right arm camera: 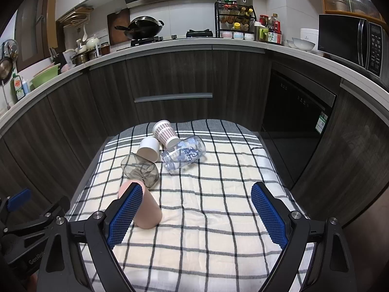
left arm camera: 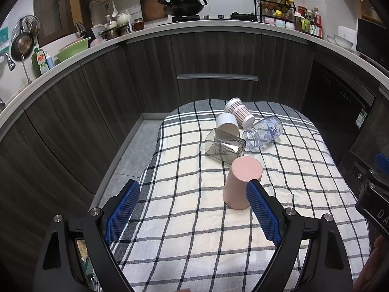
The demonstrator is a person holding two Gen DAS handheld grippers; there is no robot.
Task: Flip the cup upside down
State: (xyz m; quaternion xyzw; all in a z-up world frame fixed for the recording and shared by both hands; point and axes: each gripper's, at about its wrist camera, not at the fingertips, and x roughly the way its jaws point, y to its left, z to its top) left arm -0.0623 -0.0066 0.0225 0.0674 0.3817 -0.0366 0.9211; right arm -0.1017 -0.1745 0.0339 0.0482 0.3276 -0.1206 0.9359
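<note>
The pink cup [left arm camera: 239,185] stands mouth-down on the checked cloth [left arm camera: 194,219], flat base up, just below centre of the left wrist frame. The left gripper [left arm camera: 193,194] is spread wide with nothing between its blue pads [left arm camera: 122,209]; the right-hand pad sits just beside the cup in the picture, and contact cannot be judged. In the right wrist view the same cup [right arm camera: 150,209] shows at lower left, partly behind a blue pad, while the right gripper [right arm camera: 197,194] gapes open over bare cloth, holding nothing. Above the cup, toward frame centre, lie a smoky square glass [left arm camera: 225,147], a white cup [left arm camera: 227,124], a patterned paper cup [left arm camera: 239,112] and a clear printed bottle [left arm camera: 263,131], all on their sides.
</note>
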